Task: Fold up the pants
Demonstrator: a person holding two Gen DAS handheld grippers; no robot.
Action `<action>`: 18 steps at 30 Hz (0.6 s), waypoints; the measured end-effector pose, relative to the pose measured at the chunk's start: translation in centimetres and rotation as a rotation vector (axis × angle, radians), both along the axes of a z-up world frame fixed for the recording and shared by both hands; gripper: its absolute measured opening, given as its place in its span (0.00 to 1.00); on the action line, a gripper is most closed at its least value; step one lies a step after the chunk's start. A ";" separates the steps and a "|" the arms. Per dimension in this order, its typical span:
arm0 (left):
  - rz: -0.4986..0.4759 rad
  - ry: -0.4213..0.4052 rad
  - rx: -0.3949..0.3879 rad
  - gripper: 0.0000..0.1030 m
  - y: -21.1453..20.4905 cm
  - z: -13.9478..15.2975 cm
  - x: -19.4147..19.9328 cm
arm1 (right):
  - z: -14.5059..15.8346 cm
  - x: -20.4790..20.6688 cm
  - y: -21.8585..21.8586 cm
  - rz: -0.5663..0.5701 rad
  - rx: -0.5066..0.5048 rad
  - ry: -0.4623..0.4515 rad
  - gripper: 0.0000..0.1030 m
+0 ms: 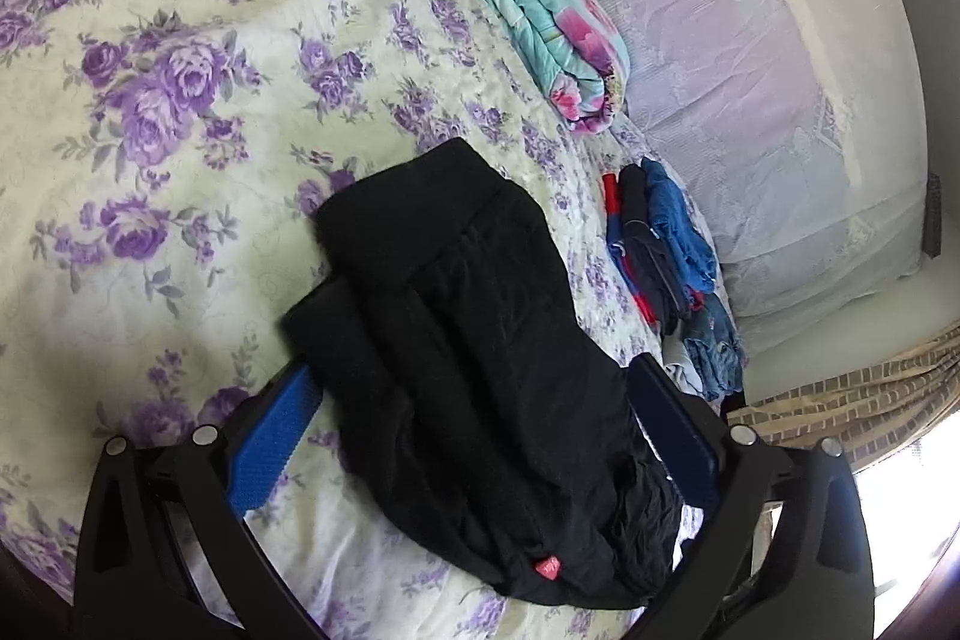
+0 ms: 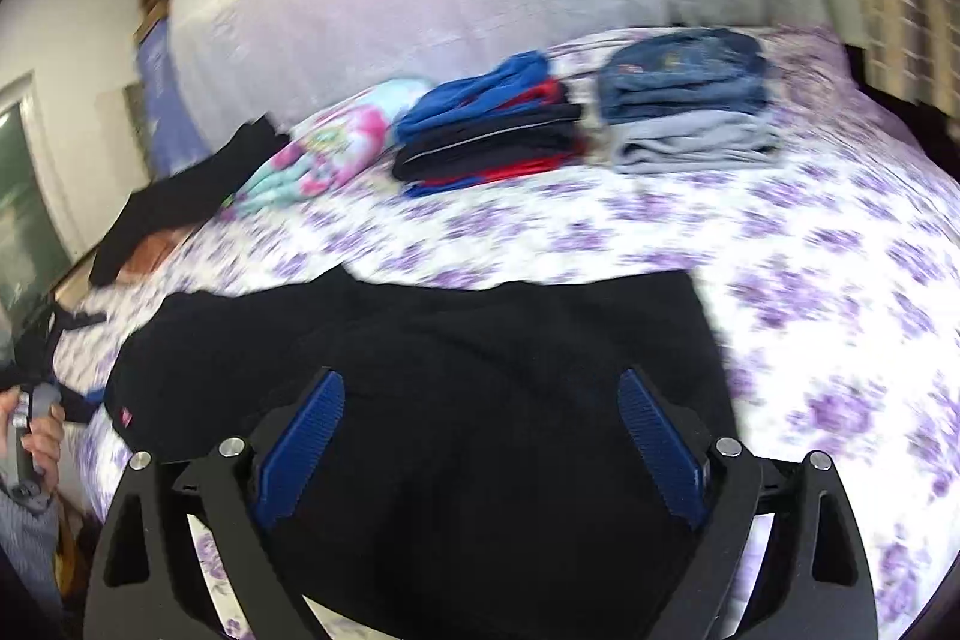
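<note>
Both grippers stand with their jaws wide and pressing on nothing: the left gripper (image 1: 474, 436) straddles the black pants (image 1: 480, 370) near the bottom of its view, cloth lying between the blue pads without being pinched, and the right gripper (image 2: 480, 448) likewise hangs open over the same dark cloth at the bottom centre of its blurred view. Largest in either frame is the flowered bedspread (image 1: 180, 100), and the pants lie on it as a compact, layered bundle with a small red tag (image 1: 547, 568) showing at the lower edge, so the folding looks largely done, though one end still seems rumpled and the edges are not squared. Toward the upper centre of the right view sit finished piles: a blue, red and dark stack (image 2: 486, 130) and, just beside it, a denim and grey stack (image 2: 690, 112), with a floral folded blanket (image 2: 324, 148) to their left. What seems left, by my reading, is to neaten the bundle and carry it to those piles.
</note>
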State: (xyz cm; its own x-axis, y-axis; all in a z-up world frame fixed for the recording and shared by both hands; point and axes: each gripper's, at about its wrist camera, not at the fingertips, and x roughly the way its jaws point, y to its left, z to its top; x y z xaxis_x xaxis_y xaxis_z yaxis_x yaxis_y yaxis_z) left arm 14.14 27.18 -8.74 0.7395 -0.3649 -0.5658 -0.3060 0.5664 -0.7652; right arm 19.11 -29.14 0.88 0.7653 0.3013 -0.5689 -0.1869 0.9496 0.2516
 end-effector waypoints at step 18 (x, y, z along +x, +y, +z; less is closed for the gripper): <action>0.078 -0.042 -0.021 0.36 1.5 -1.2 -0.6 | -3.2 0.3 -3.3 -0.081 0.111 0.053 0.96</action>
